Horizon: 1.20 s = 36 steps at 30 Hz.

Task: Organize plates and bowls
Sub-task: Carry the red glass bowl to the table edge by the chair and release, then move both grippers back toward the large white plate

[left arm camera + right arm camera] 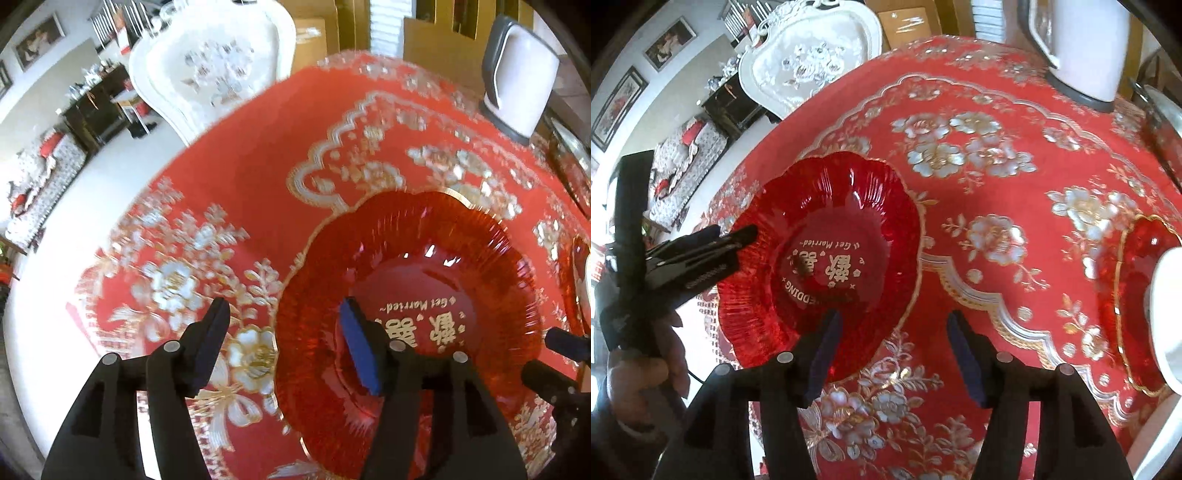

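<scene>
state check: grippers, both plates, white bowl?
Left gripper: open, straddling the near plate's rim, not closed on it.
Right gripper: open, empty, at the same plate's near edge.
Near plate: flat on the tablecloth, upright, empty.
Far plate: on the cloth, bowl on it.
White bowl: mostly cut off; contents unclear.

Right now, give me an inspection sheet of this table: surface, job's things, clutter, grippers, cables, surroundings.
Surface: red floral tablecloth.
Job's things: red plate near the table's edge; second red plate far right, a white dish over it.
Clutter: white jug at the far side.
Grippers: left gripper open, straddling the plate's rim; right gripper open, empty.
Cables: nothing seen.
Surroundings: white chair, sofa, dark cabinet.
</scene>
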Motion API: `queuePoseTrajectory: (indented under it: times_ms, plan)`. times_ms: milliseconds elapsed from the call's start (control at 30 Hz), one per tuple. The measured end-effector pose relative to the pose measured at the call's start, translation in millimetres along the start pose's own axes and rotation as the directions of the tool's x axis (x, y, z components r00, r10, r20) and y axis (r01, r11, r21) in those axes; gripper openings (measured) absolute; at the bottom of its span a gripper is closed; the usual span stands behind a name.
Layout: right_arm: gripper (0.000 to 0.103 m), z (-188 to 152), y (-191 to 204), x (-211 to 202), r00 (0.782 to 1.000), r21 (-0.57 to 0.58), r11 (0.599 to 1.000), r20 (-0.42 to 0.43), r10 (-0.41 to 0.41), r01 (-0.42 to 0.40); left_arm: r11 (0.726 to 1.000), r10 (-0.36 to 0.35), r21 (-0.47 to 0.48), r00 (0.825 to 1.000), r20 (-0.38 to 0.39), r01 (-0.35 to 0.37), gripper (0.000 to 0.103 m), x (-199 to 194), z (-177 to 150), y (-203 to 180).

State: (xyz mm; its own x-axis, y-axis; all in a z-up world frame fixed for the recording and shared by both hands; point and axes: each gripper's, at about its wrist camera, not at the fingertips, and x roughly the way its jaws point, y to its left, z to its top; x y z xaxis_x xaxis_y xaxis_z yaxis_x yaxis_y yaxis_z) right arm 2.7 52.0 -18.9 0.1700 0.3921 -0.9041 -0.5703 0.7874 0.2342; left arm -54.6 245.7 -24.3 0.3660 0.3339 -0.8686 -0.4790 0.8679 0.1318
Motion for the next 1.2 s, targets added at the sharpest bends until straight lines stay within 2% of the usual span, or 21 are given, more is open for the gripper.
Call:
queuePoseTrajectory:
  times_ms: [33, 100, 233, 400, 700, 1200]
  plan:
    - [0.063, -0.8, -2.5, -4.5, 1.0, -0.001, 1.0, 0.006, -0.004, 0.004, 1.0, 0.002, 0.0, 1.0, 0.01, -0.002, 0.071, -5.7, 1.5, 0.1]
    - [0.065, -1.3, -4.6, -12.0, 1.0, 0.0, 1.0, 0.018, -0.005, 0.005, 1.0, -0.001, 0.001, 0.999, 0.04, 0.001, 0.076, -19.6, 5.2, -1.8]
    - [0.065, -6.6, -15.3, -28.7, 0.999, 0.024, 1.0, 0.043, -0.005, 0.004, 0.999, -0.027, 0.03, 0.997, 0.07, 0.025, 0.076, -44.3, 10.3, -21.8]
    - [0.068, -17.1, -34.6, -52.0, 0.997, 0.059, 0.998, 0.075, -0.023, 0.019, 0.991, -0.123, 0.068, 0.991, 0.059, 0.119, 0.076, -64.3, 8.9, -62.5]
    - [0.069, -38.0, -87.3, -86.4, 0.989, 0.167, 0.982, 0.104, -0.105, 0.087, 0.955, -0.239, 0.191, 0.97, 0.043, 0.227, 0.076, -84.8, 4.0, -147.0]
    - [0.071, -81.4, -169.3, -129.6, 0.968, 0.356, 0.921, 0.124, -0.216, 0.16, 0.881, -0.34, 0.353, 0.94, 0.015, 0.314, 0.076, -110.4, -5.9, -256.8]
